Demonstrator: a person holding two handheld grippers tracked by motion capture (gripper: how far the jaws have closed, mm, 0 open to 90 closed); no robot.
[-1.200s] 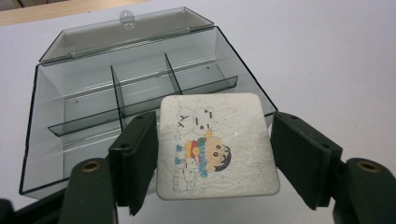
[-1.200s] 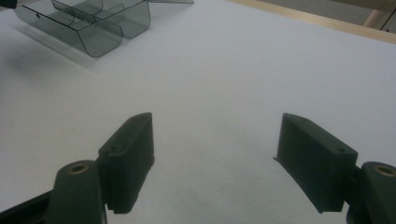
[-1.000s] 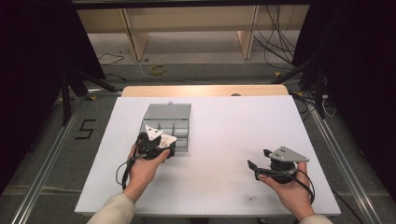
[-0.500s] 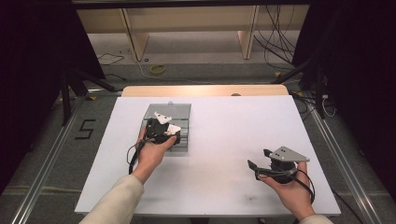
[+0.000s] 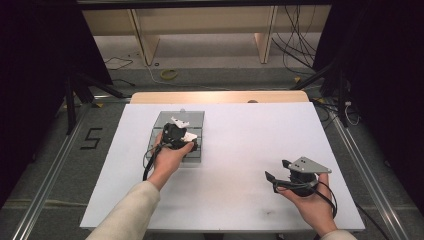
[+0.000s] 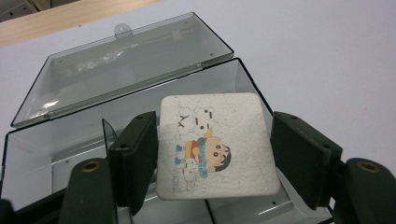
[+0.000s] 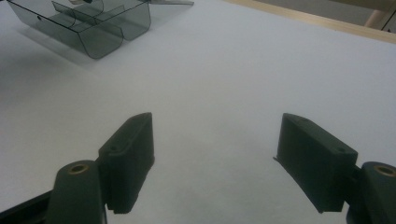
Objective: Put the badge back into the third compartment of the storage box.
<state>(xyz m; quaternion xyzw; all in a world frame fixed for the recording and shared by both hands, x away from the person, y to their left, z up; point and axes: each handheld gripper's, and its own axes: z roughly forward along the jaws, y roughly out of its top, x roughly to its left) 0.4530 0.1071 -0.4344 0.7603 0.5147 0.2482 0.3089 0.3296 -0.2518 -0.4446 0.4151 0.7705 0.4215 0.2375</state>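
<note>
Left gripper (image 6: 212, 163), jaws spread, hovers over the clear smoky plastic compartment box (image 6: 60, 140) w/ lid (image 6: 121, 65) flung open behind. White square cartoon-printed tile (image 6: 215, 144) sits between the jaws; contact can't be told. Thin divider (image 6: 108, 133) stands just left. Right gripper (image 7: 215, 161), jaws spread, empty, hangs well apart from box over the white tabletop (image 7: 261, 70).

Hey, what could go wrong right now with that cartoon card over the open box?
The left tongs stand open around the square cartoon card, which lies over the clear box; it may tilt against a divider instead of settling flat. The open lid lies close behind, so reaching further could bump it.
</note>
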